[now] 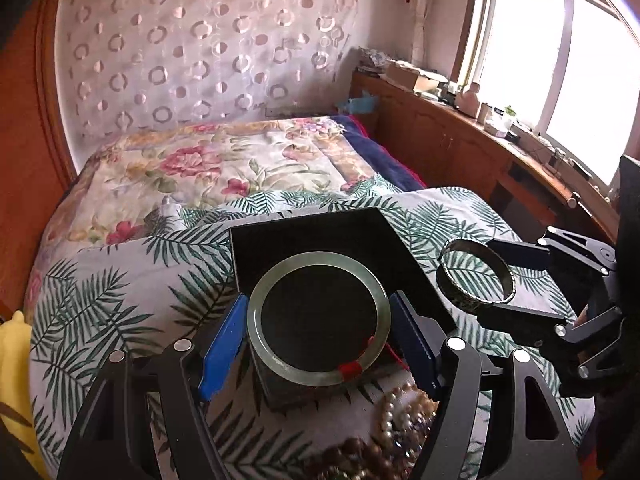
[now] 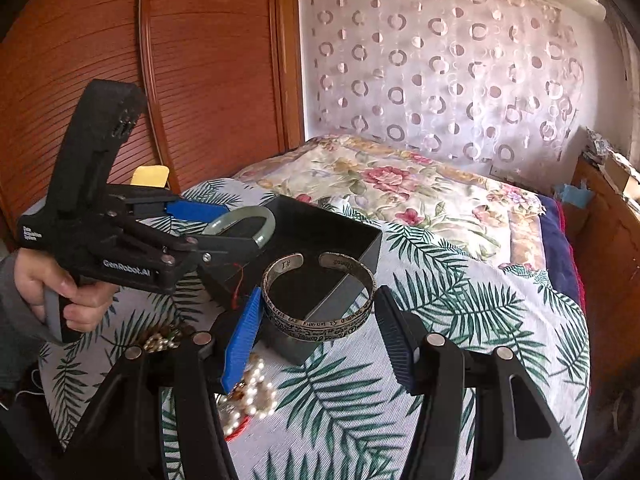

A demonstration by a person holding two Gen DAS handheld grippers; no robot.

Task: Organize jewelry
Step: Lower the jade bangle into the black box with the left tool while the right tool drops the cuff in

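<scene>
My left gripper (image 1: 318,322) is shut on a pale green jade bangle (image 1: 260,328) with a red wrap, held flat over the open black box (image 1: 304,236). It also shows in the right wrist view (image 2: 224,220), with the bangle (image 2: 269,222) above the box (image 2: 340,236). My right gripper (image 2: 318,322) is shut on an engraved silver cuff bracelet (image 2: 316,324), held over the box's near right corner. In the left wrist view the right gripper (image 1: 496,280) holds the cuff (image 1: 464,300) just right of the box.
Pearl strands (image 2: 252,396) and brown bead strings (image 1: 360,452) lie in a heap on the leaf-print cloth (image 2: 460,320) in front of the box. A floral quilt (image 1: 224,160) covers the bed behind. A wooden ledge (image 1: 480,136) with clutter runs under the window.
</scene>
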